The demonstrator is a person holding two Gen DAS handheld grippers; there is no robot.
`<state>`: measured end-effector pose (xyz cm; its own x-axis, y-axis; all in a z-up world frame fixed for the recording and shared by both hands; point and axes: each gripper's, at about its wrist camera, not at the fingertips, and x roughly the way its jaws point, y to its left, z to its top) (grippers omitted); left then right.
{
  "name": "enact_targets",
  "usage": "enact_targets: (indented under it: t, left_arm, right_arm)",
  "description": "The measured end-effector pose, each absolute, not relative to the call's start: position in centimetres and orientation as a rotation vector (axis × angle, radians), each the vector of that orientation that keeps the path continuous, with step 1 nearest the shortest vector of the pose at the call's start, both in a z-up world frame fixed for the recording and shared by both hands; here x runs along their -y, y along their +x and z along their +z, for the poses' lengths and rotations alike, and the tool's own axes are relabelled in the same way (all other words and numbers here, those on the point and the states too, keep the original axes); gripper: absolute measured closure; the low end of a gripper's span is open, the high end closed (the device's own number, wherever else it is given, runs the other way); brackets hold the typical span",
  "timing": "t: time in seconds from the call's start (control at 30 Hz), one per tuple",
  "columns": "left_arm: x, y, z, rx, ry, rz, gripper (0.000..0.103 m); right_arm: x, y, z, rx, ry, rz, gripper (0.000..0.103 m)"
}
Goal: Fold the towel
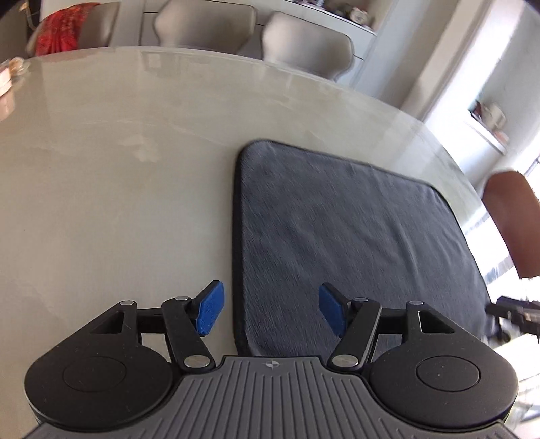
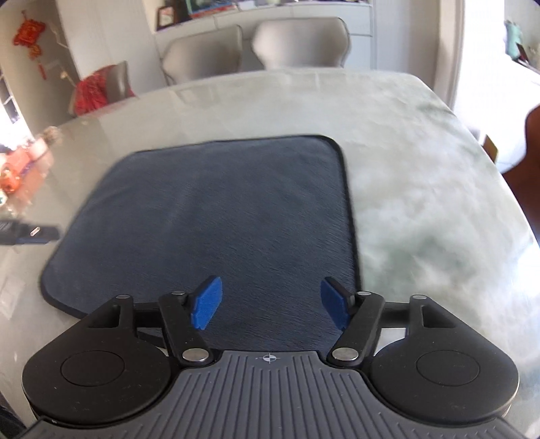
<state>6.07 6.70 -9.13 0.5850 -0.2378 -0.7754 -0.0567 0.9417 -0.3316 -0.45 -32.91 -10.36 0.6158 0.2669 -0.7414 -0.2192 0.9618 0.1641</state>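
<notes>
while both claws gape empty, grey towel (image 2: 209, 216) flat on table (image 2: 422, 175)

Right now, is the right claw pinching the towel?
Apart. The right wrist view shows the right claw open, both blue pads clear, the towel lying flat between and beyond them.

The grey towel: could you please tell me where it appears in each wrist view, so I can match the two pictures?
Left wrist: the grey towel lies flat, right of centre, ahead of the open left gripper.
Right wrist: the towel fills the centre, left of centre, under the open right gripper.
Shared landmark: the red cloth on a chair.
</notes>
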Motion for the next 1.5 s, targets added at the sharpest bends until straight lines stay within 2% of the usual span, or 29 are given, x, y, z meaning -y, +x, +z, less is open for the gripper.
enact_targets:
  t: [0.2, 0.3, 0.4, 0.5, 0.53, 0.6, 0.7, 1.1, 1.4, 1.47, 1.5]
  left_arm:
    - [-7.4, 8.2, -9.8, -1.006, -0.413, -0.085, 0.034]
    - [-7.2, 8.4, -9.8, -1.020, -0.411, -0.082, 0.034]
    - [-6.9, 8.5, -9.8, -1.020, -0.398, -0.073, 0.034]
    - [-6.3, 8.6, -9.7, -1.018, -0.363, -0.076, 0.039]
    - [-6.1, 8.6, -9.7, -1.019, -0.348, -0.082, 0.049]
    - [-5.8, 8.6, -9.7, -1.021, -0.319, -0.093, 0.063]
    - [-5.6, 8.7, -9.9, -1.053, -0.310, -0.123, 0.097]
    - [-5.0, 9.8, -9.1, -1.058, -0.375, -0.219, 0.097]
    - [-4.3, 11.2, -9.0, -1.082, -0.394, -0.251, 0.097]
    - [-4.3, 11.3, -9.0, -1.091, -0.401, -0.256, 0.097]
    - [-4.4, 11.4, -9.0, -1.094, -0.404, -0.257, 0.097]
  right_arm:
    - [29.8, -0.8, -8.8, -0.852, 0.012, 0.356, 0.033]
    - [29.1, -0.9, -8.2, -0.851, 0.007, 0.361, 0.021]
    - [28.6, -1.0, -7.8, -0.849, -0.001, 0.350, 0.019]
    - [28.3, -0.9, -7.5, -0.858, -0.007, 0.335, 0.017]
    - [28.2, -0.9, -7.5, -0.864, -0.013, 0.329, 0.015]
    - [28.0, -1.1, -7.4, -0.870, -0.024, 0.316, 0.012]
    - [27.6, -1.0, -7.3, -0.882, -0.036, 0.287, 0.011]
    - [23.5, -1.0, -6.6, -0.845, -0.073, 0.369, 0.007]
    - [16.5, -1.7, -8.4, -0.786, -0.060, 0.694, 0.007]
    - [15.0, -1.5, -8.8, -0.780, -0.065, 0.746, 0.009]
    - [14.4, -1.4, -9.0, -0.783, -0.066, 0.764, 0.017]
